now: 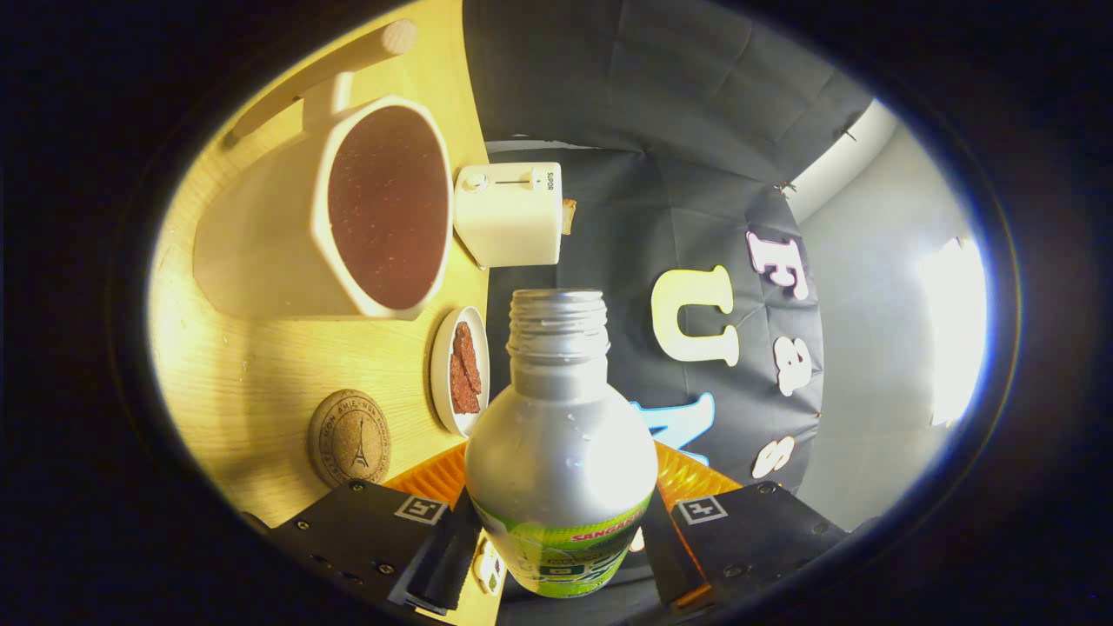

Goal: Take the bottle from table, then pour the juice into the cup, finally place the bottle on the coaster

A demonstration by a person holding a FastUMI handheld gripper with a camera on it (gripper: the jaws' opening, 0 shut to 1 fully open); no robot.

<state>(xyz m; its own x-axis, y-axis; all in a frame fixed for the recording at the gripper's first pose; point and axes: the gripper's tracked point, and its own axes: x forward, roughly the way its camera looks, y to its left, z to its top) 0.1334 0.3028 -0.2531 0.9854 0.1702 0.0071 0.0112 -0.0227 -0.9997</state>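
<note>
Between my gripper's (pixel 561 543) two fingers sits the bottle (pixel 561 452), and both of them press on its lower body, one on each side of the green label, so it's clamped tight. It's a silver metal bottle with a threaded neck, cap off, a few droplets on the shoulder. I can't see down into it from here, so no idea how much juice it holds.

My whole view is rolled sideways, with the wooden table (pixel 235 382) running up the left side of the bottle. Up there, well beyond the fingers, is the cup (pixel 335 209): a big pale mug with a long wooden handle, holding dark reddish-brown liquid with tiny specks on top, filled close to the rim.

Just past the cup is a cream toaster (pixel 509 213) with something like a bread slice poking out of its slot. Nearer to me, a small white plate (pixel 443 361) has a couple of reddish-brown pieces on it, right beside the bottle's neck. The round cork coaster (pixel 349 437) lies bare, near the left finger and apart from the plate.
</note>
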